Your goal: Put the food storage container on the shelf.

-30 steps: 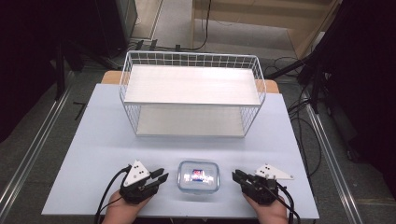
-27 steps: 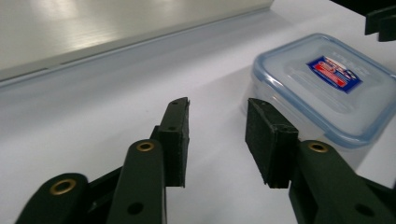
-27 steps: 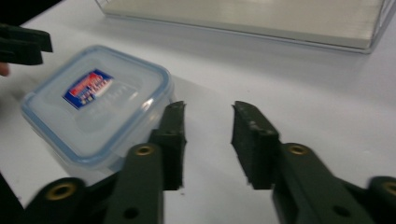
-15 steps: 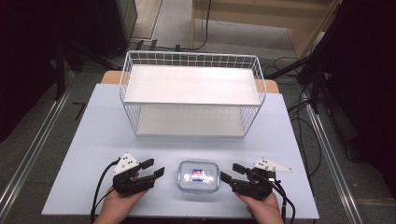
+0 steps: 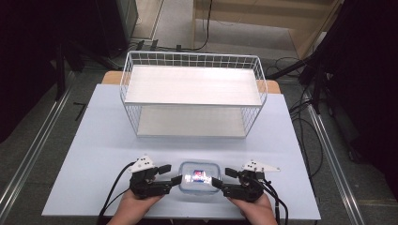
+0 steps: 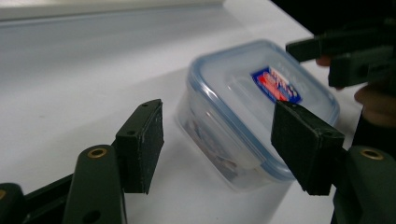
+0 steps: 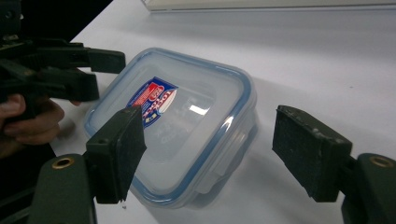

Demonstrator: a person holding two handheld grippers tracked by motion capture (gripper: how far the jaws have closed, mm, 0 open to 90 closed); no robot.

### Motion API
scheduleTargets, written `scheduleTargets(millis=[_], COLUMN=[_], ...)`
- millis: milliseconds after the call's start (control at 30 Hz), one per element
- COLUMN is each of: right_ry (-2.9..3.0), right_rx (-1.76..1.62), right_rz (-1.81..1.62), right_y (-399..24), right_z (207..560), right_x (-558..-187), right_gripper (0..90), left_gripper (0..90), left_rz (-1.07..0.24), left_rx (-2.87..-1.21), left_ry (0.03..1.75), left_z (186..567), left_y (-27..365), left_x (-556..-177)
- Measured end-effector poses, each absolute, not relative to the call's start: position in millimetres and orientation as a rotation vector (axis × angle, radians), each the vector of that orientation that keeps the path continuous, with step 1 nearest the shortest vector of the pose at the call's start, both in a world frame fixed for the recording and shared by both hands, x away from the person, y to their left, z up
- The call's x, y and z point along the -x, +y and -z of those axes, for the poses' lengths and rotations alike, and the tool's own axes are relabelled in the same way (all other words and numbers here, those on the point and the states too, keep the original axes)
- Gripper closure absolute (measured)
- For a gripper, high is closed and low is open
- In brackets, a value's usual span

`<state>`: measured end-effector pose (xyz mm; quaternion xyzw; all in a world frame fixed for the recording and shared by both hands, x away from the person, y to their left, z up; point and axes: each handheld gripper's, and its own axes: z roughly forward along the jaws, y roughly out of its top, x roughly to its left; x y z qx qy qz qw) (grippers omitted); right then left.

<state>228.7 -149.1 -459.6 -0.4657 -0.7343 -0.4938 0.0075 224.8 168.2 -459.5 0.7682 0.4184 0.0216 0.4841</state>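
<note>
a small clear plastic container (image 5: 199, 176) with a blue-rimmed snap lid and a red and blue label is seen on the near edge of the white table (image 5: 94, 140), in front of a white wire shelf rack (image 5: 192, 93). it is flanked by the left gripper (image 5: 170, 174) and the right gripper (image 5: 223, 177), whose jaws have just been opening and are spread apart, nothing clamped. the box is judged light, rigid and slick; a hold on opposite side walls under the lid rim seems best.
</note>
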Motion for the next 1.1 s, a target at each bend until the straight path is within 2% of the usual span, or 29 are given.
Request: scheduleTargets(millis=[433,767,800,833,1100], right_ry=[-2.183,-2.039,-2.032,-2.019,-2.041], right_rx=[1.448,1.452,1.454,1.468,1.469], right_rz=[1.455,1.419,1.416,1.419,1.417], right_y=[-141.8,-145.8,-146.2,-147.7,-148.1], right_z=[474.6,484.0,484.1,483.0,479.8], right_x=[-231.3,-234.6,-234.5,-234.5,-232.6], right_gripper=[28.8,27.4,28.2,33.0,34.6], left_gripper=[31.2,31.5,31.7,32.4,35.6], left_rz=[0.194,0.219,0.223,0.227,0.219], left_rx=[-1.808,-1.797,-1.797,-1.792,-1.796], left_ry=[1.055,1.071,1.074,1.079,1.080], left_z=[472.4,473.4,473.4,473.5,471.2], left_y=[159.3,160.2,160.4,160.7,161.2], left_x=[-233.2,-233.4,-233.4,-233.6,-232.3])
